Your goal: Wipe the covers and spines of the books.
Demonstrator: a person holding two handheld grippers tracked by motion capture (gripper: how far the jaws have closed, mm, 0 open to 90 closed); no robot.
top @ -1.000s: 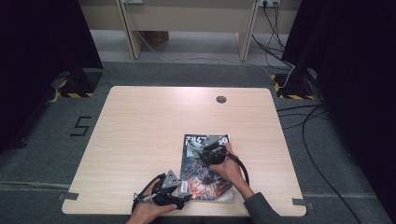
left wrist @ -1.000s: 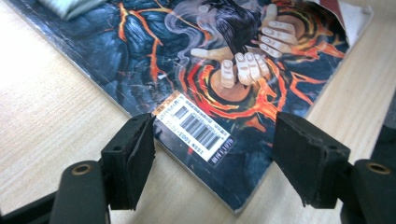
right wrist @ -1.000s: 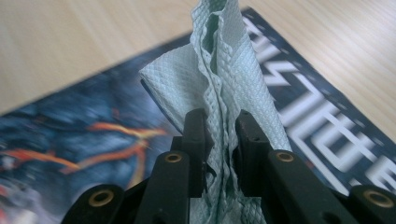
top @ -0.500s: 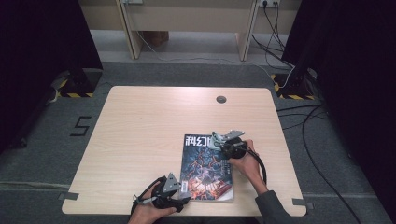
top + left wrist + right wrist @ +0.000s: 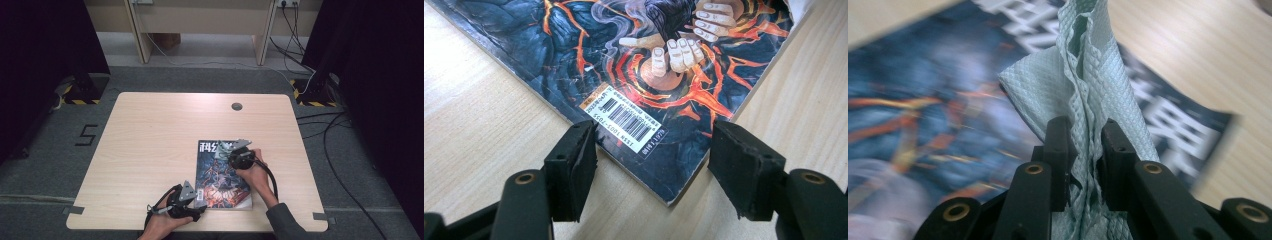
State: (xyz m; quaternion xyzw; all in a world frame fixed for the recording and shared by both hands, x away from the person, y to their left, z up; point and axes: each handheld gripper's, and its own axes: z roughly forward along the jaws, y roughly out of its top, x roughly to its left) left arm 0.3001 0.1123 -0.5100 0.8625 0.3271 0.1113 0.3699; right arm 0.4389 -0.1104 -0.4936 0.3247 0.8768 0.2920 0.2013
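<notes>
A magazine [image 5: 222, 175] with a dark lava-art cover lies on the wooden table [image 5: 150, 140] near the front edge. My left gripper [image 5: 199, 202] sits low at its near left corner. In the left gripper view this gripper [image 5: 654, 150] is open, its pads either side of the barcode corner of the magazine [image 5: 649, 75] without pressing it. The jaws have just closed a little. My right gripper [image 5: 227, 150] is over the cover's top, by the white title. It [image 5: 1087, 130] is shut on a pale green embossed cloth [image 5: 1083, 65] that stands up above the magazine [image 5: 908, 125].
A round cable hole [image 5: 237, 106] sits near the table's far edge. The person's hands and a dark sleeve [image 5: 285, 220] come in from the bottom. Cables [image 5: 330, 150] lie on the grey floor at the right. Dark curtains stand on both sides.
The right gripper with the cloth swept from the cover's middle toward its upper right, then came back a little left. The left hand stayed at the corner.
</notes>
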